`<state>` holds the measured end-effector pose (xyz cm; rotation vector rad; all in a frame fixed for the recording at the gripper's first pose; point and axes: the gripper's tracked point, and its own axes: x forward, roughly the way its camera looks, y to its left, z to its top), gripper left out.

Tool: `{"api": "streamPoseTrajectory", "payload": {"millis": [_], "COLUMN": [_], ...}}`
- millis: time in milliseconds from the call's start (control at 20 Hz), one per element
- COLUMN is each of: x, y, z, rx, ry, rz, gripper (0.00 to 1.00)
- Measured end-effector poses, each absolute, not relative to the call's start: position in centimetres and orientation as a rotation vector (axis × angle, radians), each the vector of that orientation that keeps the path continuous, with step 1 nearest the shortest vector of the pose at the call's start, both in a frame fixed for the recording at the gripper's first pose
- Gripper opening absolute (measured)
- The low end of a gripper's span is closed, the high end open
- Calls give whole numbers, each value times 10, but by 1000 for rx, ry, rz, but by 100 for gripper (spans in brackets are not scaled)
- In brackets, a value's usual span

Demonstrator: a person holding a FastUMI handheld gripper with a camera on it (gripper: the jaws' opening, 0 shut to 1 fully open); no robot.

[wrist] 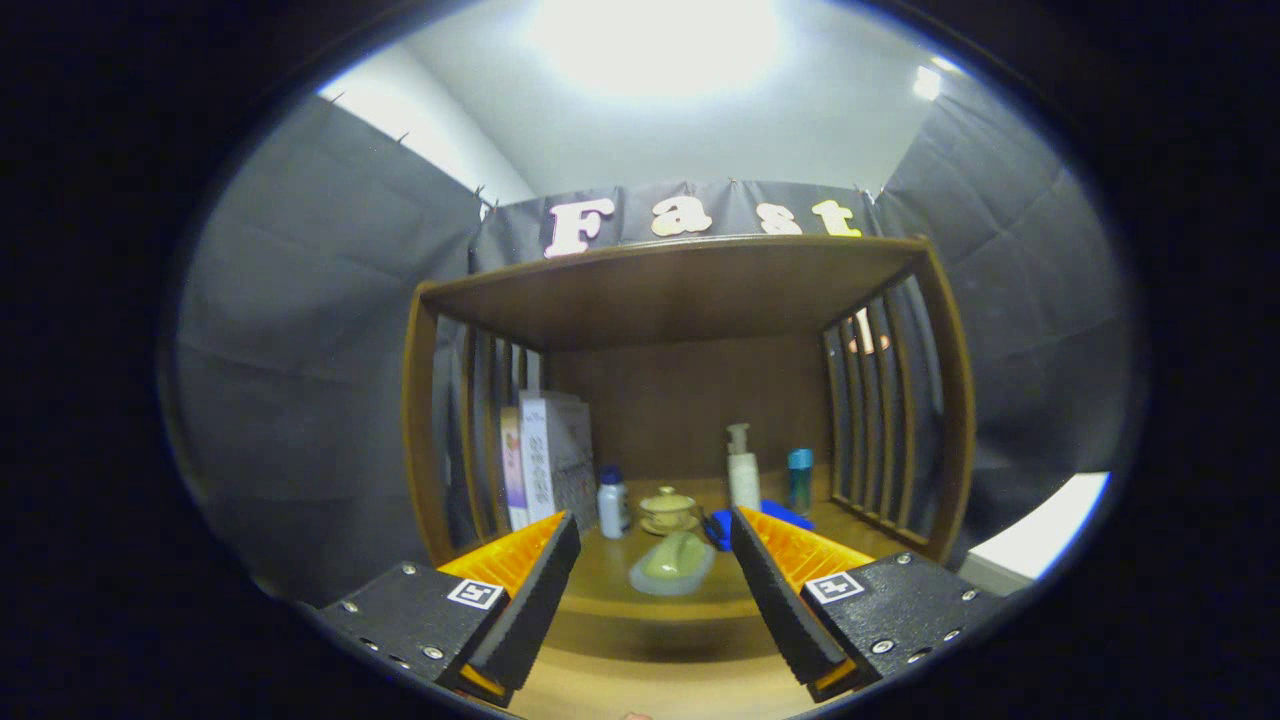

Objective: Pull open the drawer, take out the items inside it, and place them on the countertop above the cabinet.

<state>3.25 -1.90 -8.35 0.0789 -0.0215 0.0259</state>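
Observation:
My gripper point(655, 535) is open, its two fingers spread wide with nothing between them. Just ahead of the fingers, on the wooden countertop point(610, 585), lies a green soap-like block in a clear dish point(672, 564). Beyond it stand a small lidded cup on a saucer point(668, 510), a white bottle with a blue cap point(612, 503), a white pump bottle point(742, 468) and a teal can point(800, 481). A blue thing point(718, 528) lies by the right finger, partly hidden by it.
The countertop sits inside a wooden shelf frame with slatted sides point(880, 420) and a top board point(680, 290). White and pink boxes point(550, 462) lean at the back left. A white surface point(1040, 540) lies beyond the frame to the right.

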Motion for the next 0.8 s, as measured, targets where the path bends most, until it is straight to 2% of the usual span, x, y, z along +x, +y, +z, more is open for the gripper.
{"api": "streamPoseTrajectory", "payload": {"millis": [300,800], "x": [-18,-85], "y": [26,40], "z": [-133,-214], "rx": [46,-123], "ry": [44,202], "rz": [118,52], "gripper": [95,95]}}
